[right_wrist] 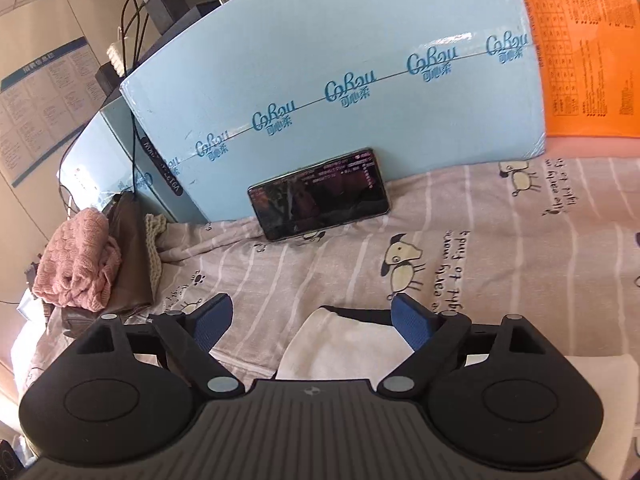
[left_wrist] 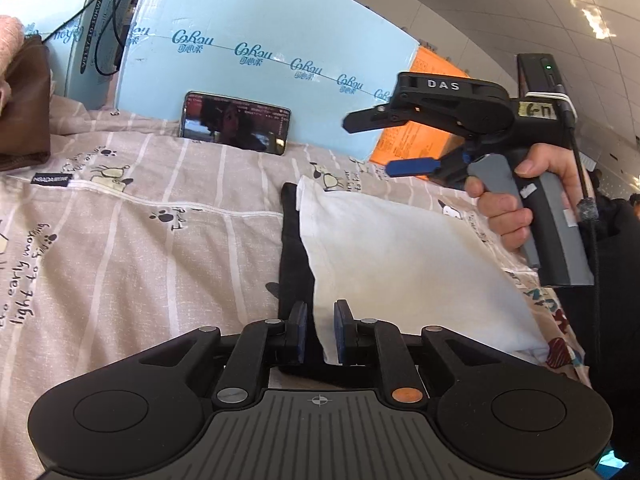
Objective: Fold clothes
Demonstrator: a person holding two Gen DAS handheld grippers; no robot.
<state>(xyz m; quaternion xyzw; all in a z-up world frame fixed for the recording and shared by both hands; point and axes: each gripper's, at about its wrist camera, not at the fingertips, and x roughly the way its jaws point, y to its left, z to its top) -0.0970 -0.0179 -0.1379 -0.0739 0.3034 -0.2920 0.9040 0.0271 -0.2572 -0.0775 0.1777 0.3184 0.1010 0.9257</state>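
- A phone (right_wrist: 319,196) leans on its long side against a big light-blue carton (right_wrist: 352,60), screen lit, at the far edge of the bed.
- An orange printed sheet (right_wrist: 588,48) stands beside the carton's right end.
- Off to the left a pink knit (right_wrist: 76,264) is heaped over something brown (left_wrist: 24,100), well apart from the work.
- The striped bedsheet (left_wrist: 140,260), printed with little dogs, lies between the phone and the clothes with nothing on it.
- The white garment (left_wrist: 400,264) lies folded flat on the bed, on top of a black garment (left_wrist: 294,256) that shows as a strip along its left edge.
- In the left wrist view its long axis runs from the near right corner away towards the phone.
- The left gripper (left_wrist: 320,332) sits low at the white garment's near edge, jaws narrow, with the cloth's edge running between the blue pads (left_wrist: 342,330); whether they actually pinch it I cannot tell.
- The right gripper (left_wrist: 376,142) is held up in the air above the garment's far end, pointing left, jaws spread wide and empty.
- The person's right hand (left_wrist: 516,204) wraps the grey handle, a finger on the trigger.
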